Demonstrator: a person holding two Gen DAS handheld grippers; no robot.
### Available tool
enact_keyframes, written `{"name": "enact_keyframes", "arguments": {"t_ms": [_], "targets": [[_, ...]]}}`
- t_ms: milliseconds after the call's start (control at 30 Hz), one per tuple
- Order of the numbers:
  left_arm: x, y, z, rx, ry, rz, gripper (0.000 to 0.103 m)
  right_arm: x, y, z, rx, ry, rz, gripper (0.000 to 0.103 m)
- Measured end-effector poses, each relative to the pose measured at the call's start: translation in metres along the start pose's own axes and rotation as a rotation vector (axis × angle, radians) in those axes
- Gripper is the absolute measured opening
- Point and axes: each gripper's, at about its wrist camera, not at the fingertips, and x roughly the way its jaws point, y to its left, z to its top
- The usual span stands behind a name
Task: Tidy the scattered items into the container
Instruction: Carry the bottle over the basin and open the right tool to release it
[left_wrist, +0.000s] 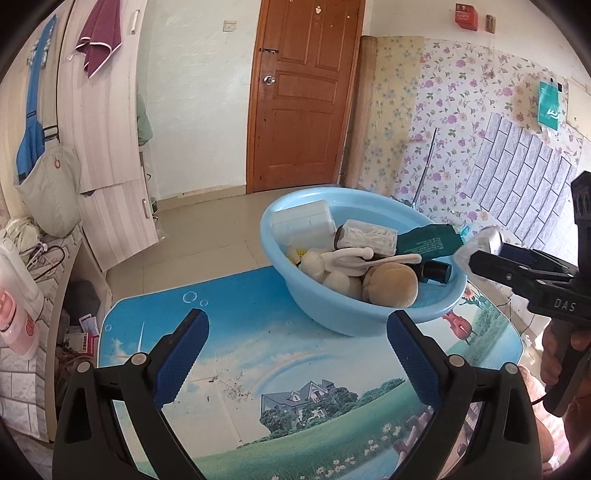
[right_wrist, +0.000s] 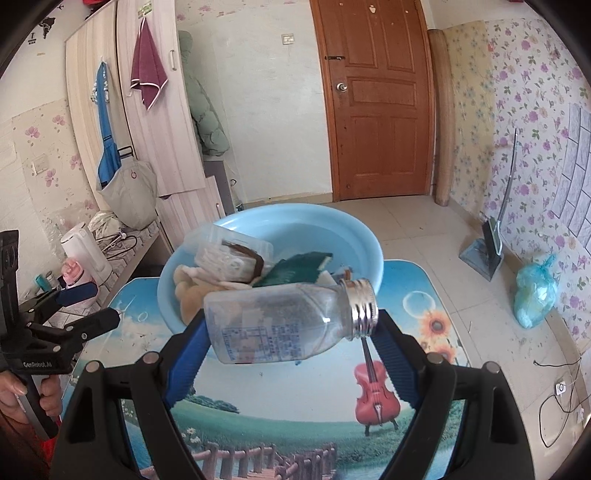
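Observation:
A light blue basin (left_wrist: 332, 314) (right_wrist: 364, 240) stands at the far side of the picture-printed table (left_wrist: 240, 332) (right_wrist: 314, 387). It holds a plush toy (left_wrist: 391, 284), a cotton-swab box (left_wrist: 369, 238), a green pouch (left_wrist: 424, 242) and other small items. My right gripper (right_wrist: 291, 328) is shut on a clear plastic bottle (right_wrist: 280, 321) with a silver cap, held crosswise just in front of the basin's near rim. From the left wrist, that right gripper (left_wrist: 491, 251) hangs at the basin's right edge. My left gripper (left_wrist: 299, 350) (right_wrist: 98, 304) is open above the bare tabletop, with nothing between its fingers.
A wooden door (left_wrist: 303, 92) and tiled floor lie beyond the table. A wardrobe (right_wrist: 155, 110) and a low shelf with a white kettle (right_wrist: 85, 251) stand to the left. On the floor to the right are a dustpan (right_wrist: 484, 254), a blue bag (right_wrist: 535, 291) and cables.

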Motion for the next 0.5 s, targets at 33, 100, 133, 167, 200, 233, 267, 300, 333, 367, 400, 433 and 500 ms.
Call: {"name": "enact_keyframes", "arguments": {"t_ms": [33,100,133,167,200,233,267,300,333,367,400,433,500], "targets": [[0.001,0.0,0.001,0.003,0.0,-0.002,0.098,0.002,0.001,0.001,-0.001,-0.001,0.001,0.086],[0.002,-0.001,0.002,0.007,-0.001,-0.005,0.098,0.009,0.003,0.004,-0.004,0.004,0.008,0.086],[0.003,-0.001,0.002,0.009,0.0,-0.006,0.098,0.013,0.003,0.005,-0.004,0.006,0.009,0.086],[0.003,-0.001,0.002,0.009,-0.001,-0.006,0.098,0.017,0.004,0.006,-0.005,0.009,0.01,0.086],[0.004,-0.001,0.002,0.01,0.0,-0.006,0.098,0.022,0.005,0.006,-0.007,0.016,0.014,0.086],[0.005,-0.001,0.002,0.01,0.002,-0.005,0.098,0.025,0.005,0.007,-0.009,0.019,0.012,0.086],[0.005,-0.001,0.002,0.011,0.004,-0.004,0.098,0.028,0.006,0.008,-0.013,0.022,0.014,0.086],[0.006,0.0,0.002,0.011,0.005,-0.002,0.098,0.031,0.007,0.008,-0.014,0.025,0.017,0.086],[0.007,0.001,0.002,0.011,0.005,-0.001,0.098,0.034,0.008,0.008,-0.016,0.028,0.019,0.086],[0.007,0.001,0.002,0.009,0.005,0.0,0.098,0.036,0.009,0.009,-0.022,0.031,0.022,0.086],[0.008,0.002,0.003,0.006,0.005,0.001,0.098,0.039,0.011,0.01,-0.03,0.032,0.024,0.086],[0.009,0.003,0.003,0.003,0.005,0.001,0.098,0.041,0.012,0.01,-0.035,0.032,0.026,0.086],[0.012,0.005,0.004,-0.002,0.005,0.002,0.098,0.045,0.015,0.012,-0.044,0.03,0.027,0.086]]}}
